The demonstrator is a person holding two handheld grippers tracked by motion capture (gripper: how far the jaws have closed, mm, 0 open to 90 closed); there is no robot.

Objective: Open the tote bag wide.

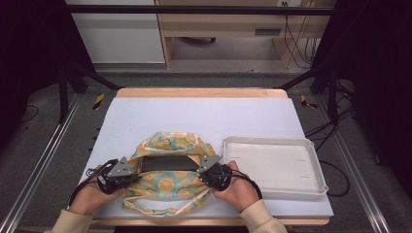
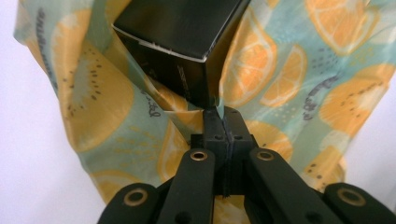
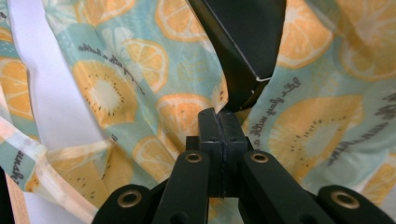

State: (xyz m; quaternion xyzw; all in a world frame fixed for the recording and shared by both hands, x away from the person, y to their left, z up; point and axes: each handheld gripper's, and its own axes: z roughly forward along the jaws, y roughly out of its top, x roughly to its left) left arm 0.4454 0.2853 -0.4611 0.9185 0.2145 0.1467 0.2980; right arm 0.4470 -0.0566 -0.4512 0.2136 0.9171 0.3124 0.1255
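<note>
Two grippers, both clamped on bag [image 1: 167, 179] fabric: left gripper [image 1: 130, 174] pinches the cloth at the left end of the box [image 1: 168, 163], right gripper [image 1: 208, 173] at the right end. Bag lies at the table [image 1: 204, 116] front, just left of the tray [image 1: 274, 166], box half inside its mouth. My read: cloth is thin, soft, light and will sag or slip unless tensioned; box is stiff with smooth faces, likely to slide out. Best hold is the mouth hem at both box ends. Hands low, palms in, jaws facing each other across the bag.
</note>
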